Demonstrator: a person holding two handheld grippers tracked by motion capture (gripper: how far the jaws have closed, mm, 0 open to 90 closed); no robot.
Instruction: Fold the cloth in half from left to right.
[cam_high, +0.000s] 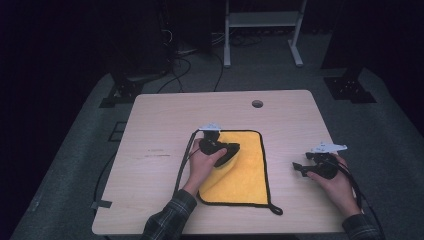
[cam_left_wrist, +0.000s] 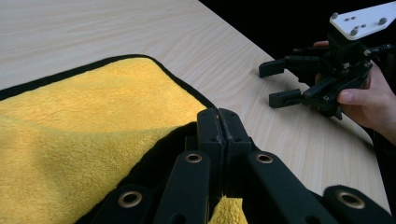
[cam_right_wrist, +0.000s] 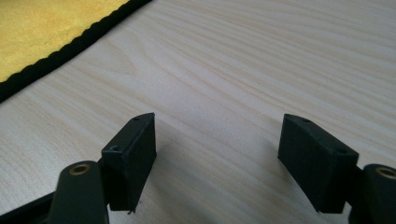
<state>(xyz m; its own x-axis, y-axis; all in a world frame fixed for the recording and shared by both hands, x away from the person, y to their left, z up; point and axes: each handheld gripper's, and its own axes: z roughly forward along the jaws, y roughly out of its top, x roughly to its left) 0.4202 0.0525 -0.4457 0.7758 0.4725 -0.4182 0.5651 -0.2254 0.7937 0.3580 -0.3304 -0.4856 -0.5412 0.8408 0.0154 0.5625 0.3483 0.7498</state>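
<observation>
A yellow cloth (cam_high: 245, 165) with a black hem lies on the wooden table (cam_high: 165, 120), its left edge lifted and folded over toward the middle. My left gripper (cam_high: 231, 150) is shut on that lifted hem; in the left gripper view the jaws press together on the black edge of the cloth (cam_left_wrist: 93, 140), my left gripper (cam_left_wrist: 217, 122) holding it just above the flat part. My right gripper (cam_high: 299, 168) hovers open over bare wood to the right of the cloth. In the right gripper view my right gripper (cam_right_wrist: 217, 154) has nothing between its jaws, and the cloth's corner (cam_right_wrist: 42, 28) shows top left.
A round cable hole (cam_high: 257, 104) sits near the table's far edge. Cables trail from both grippers over the table's front. White frame legs (cam_high: 227, 45) and dark stands are on the floor beyond. My right gripper (cam_left_wrist: 280, 84) also appears in the left gripper view, open.
</observation>
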